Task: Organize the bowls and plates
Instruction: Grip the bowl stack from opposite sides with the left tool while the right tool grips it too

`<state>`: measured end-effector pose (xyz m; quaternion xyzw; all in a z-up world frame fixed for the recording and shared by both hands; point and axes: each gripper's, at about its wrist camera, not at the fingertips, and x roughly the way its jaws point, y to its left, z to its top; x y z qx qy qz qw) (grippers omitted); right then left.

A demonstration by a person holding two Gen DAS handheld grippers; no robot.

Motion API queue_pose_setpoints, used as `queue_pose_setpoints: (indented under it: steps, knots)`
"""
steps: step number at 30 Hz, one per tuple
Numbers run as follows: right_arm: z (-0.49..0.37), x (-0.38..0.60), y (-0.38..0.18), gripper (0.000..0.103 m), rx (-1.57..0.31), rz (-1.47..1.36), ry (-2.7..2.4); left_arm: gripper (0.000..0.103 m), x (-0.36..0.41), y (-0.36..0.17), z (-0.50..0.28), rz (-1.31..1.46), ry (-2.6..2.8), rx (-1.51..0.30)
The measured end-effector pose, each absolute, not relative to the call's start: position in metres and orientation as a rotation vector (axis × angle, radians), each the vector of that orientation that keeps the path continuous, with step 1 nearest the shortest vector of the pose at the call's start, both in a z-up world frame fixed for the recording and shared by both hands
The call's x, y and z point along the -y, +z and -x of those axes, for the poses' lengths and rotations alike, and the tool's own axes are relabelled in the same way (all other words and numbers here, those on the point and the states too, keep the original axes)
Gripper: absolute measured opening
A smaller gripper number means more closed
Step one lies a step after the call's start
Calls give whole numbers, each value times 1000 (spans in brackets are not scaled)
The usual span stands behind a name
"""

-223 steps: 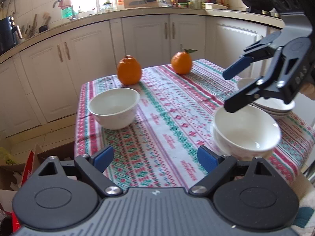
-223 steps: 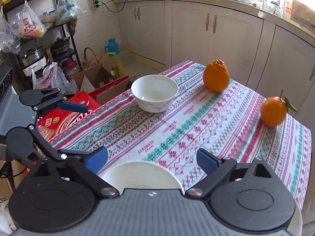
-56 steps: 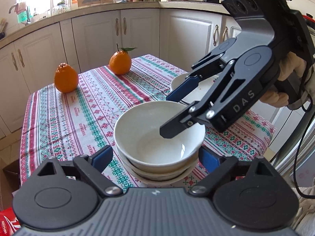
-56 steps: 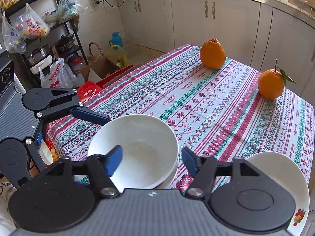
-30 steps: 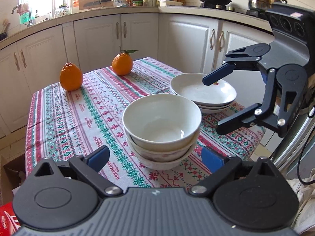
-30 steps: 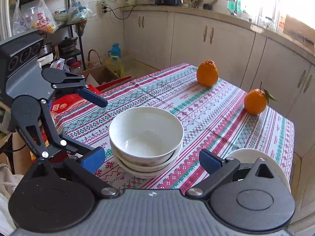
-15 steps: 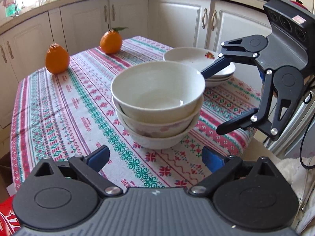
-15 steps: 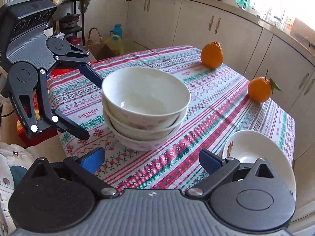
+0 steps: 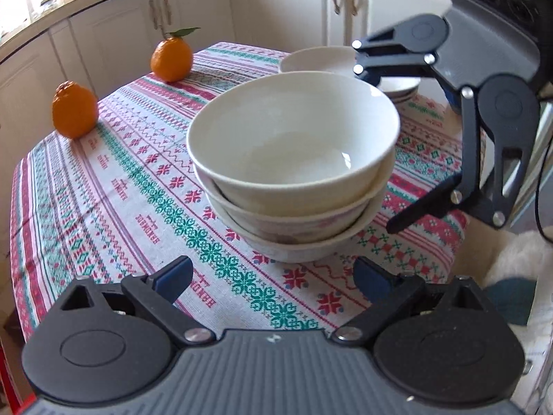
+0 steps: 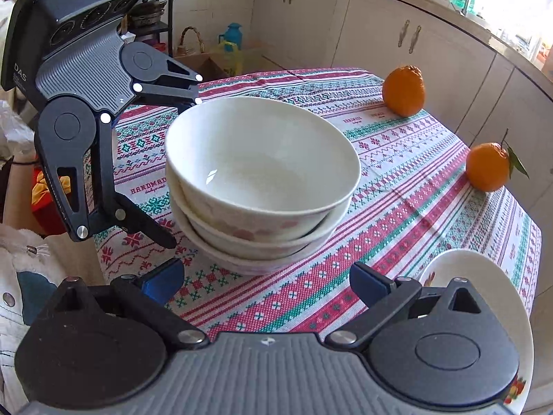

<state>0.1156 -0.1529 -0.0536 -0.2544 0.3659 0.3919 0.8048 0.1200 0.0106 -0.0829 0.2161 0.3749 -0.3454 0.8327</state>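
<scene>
1. Your left hand-held gripper (image 9: 271, 275) is spread wide and grasps nothing; your right hand-held gripper (image 10: 266, 282) is likewise released, empty.
2. The stack of bowls (image 9: 293, 166), three nested, stands on the desk (image 9: 114, 186) just ahead of both, between them.
3. The stack of plates (image 9: 323, 60) sits behind the bowls in the left view, near the desk's corner; in the right view it lies at your lower right.
4. Two oranges (image 9: 74, 109) rest well apart from the bowls at the far edge.
5. The patterned tablecloth (image 10: 408, 186) is bare between bowls and oranges.
6. White cabinets (image 9: 193, 17) run beyond the desk; a cardboard box (image 10: 204, 64) stands on the floor.
</scene>
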Motion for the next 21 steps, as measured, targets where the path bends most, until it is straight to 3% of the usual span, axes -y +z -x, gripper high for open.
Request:
queue_pose_setpoints:
  steps: [12,21]
  knots:
    - [-132,144,-53,102,-787,617,958,87,-8,-76,-135,-530,-918,-777]
    - [-144,142,-51,94,-820,607,1016,83,-7,-75,-148,-535,-977,-811]
